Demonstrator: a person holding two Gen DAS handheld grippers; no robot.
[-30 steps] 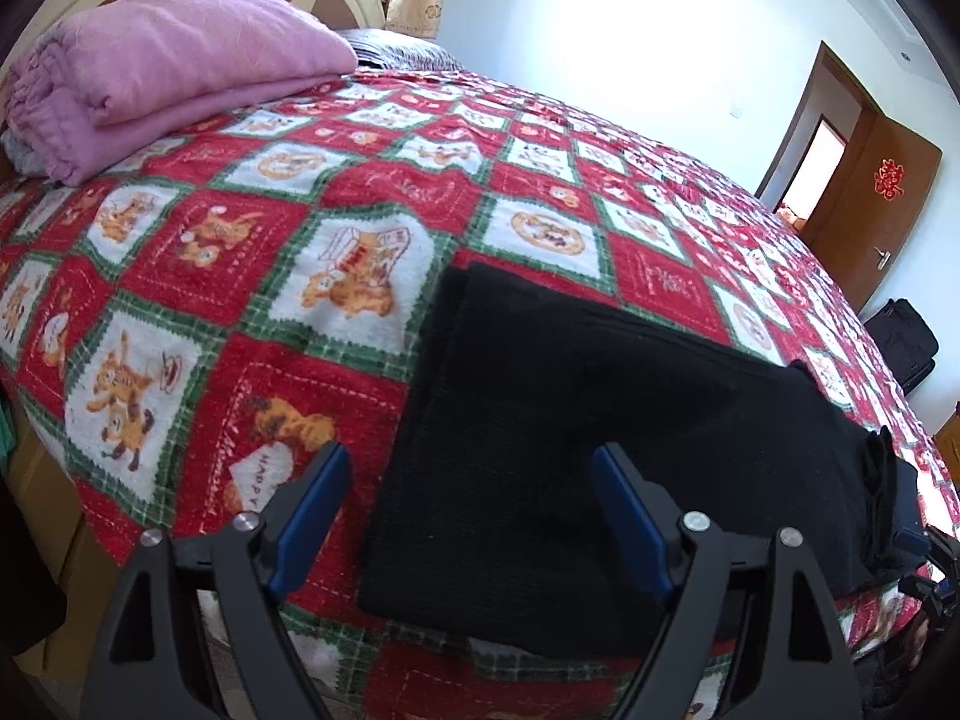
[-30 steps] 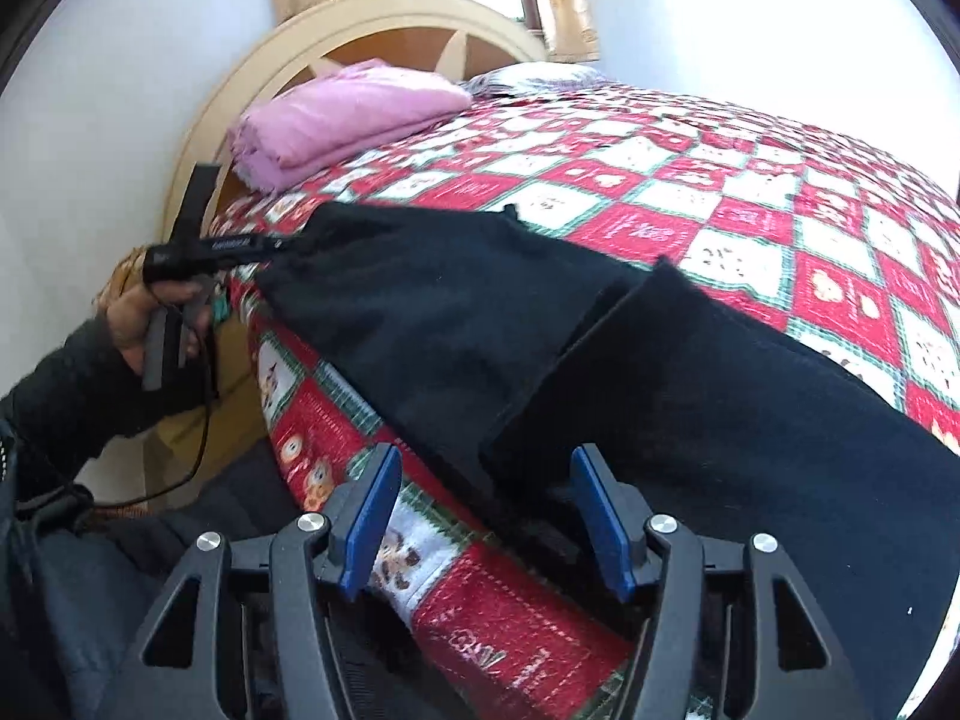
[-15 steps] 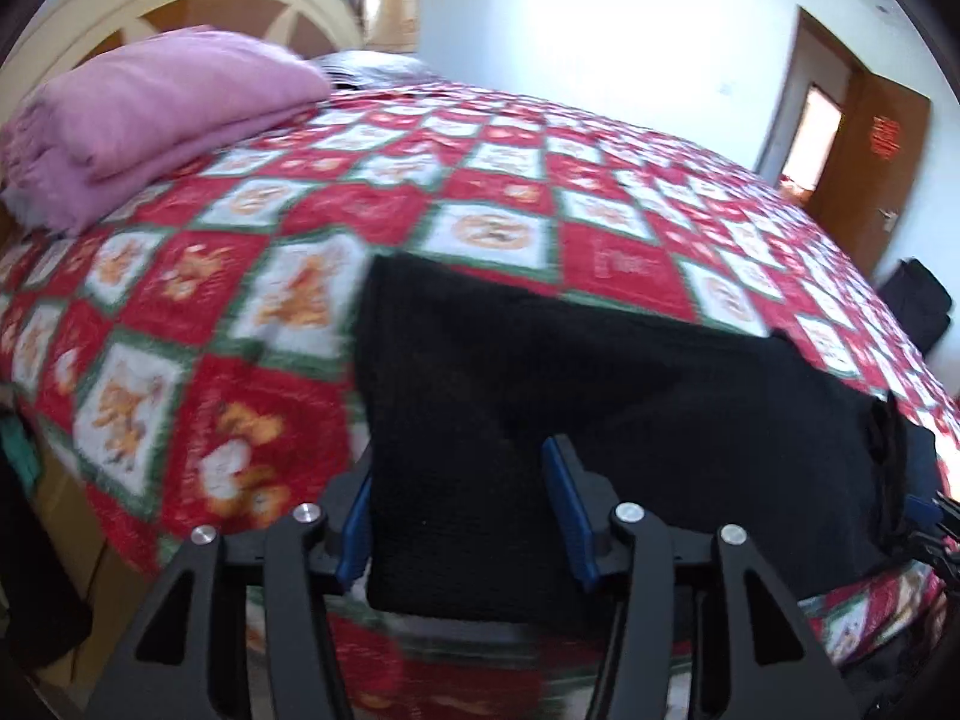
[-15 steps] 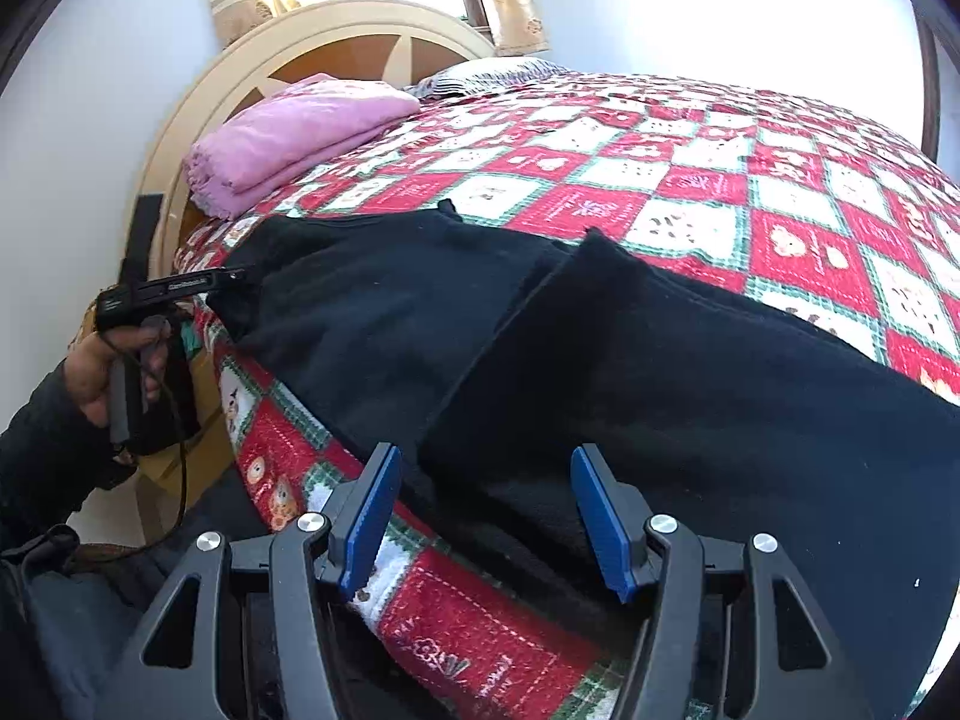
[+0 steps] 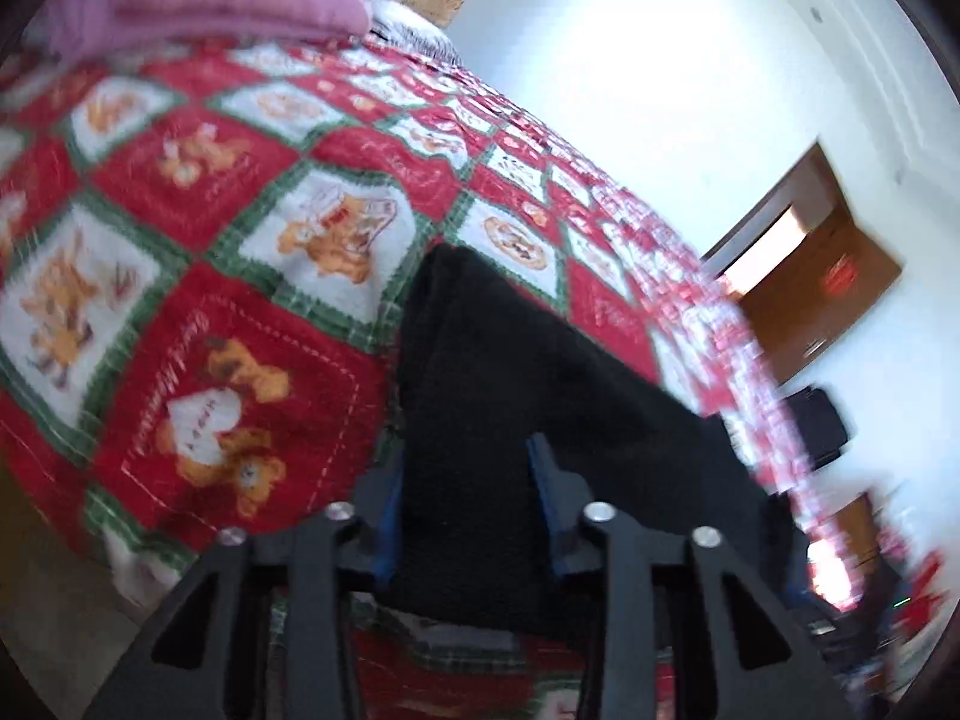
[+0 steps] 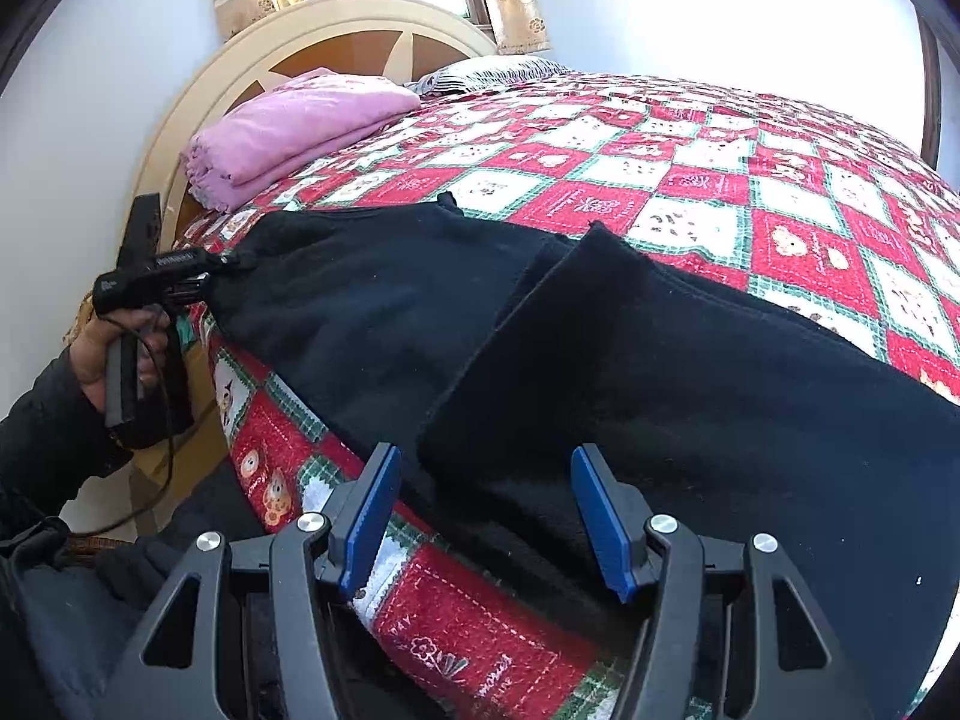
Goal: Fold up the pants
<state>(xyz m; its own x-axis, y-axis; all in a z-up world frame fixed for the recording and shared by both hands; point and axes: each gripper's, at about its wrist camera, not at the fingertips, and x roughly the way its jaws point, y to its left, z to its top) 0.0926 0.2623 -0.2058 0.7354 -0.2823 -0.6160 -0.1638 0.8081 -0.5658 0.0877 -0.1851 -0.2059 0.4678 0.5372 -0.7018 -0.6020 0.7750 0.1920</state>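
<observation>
Now, left to right:

Left tongs [image 5: 465, 504]: jaws just been closing, narrowed around the near left corner of the black fleece pants [image 6: 600, 348]; thick cloth fills the gap between the blue pads [image 5: 543, 480], apparently pinched, though blur hides the exact contact. Seen from the right wrist view at the far left edge of the garment, carried in a hand [image 6: 114, 348] with a dark sleeve.

Pants, place: spread flat along the near edge of the bed, on the red, white and green patchwork quilt [image 6: 690, 180]; one black layer overlapping another near the middle, with a raised fold edge.

Pants, handling: soft, limp, fairly thick and fuzzy; light enough to lift by a corner, likely to sag and drag on the quilt; not fragile, not slippery.

Where to hold: at hems and corners, through both layers, so the lower layer does not stay behind.

Right tongs [image 6: 486, 516]: moderately wide, holding nothing; hovering over the near edge of the overlapping layer, pads clear of the cloth.

Beyond: folded pink blanket [image 6: 300, 120] by the cream wooden headboard [image 6: 360, 24], well apart from the pants.

Judged step: securing both near corners before carrying the fold over.
</observation>
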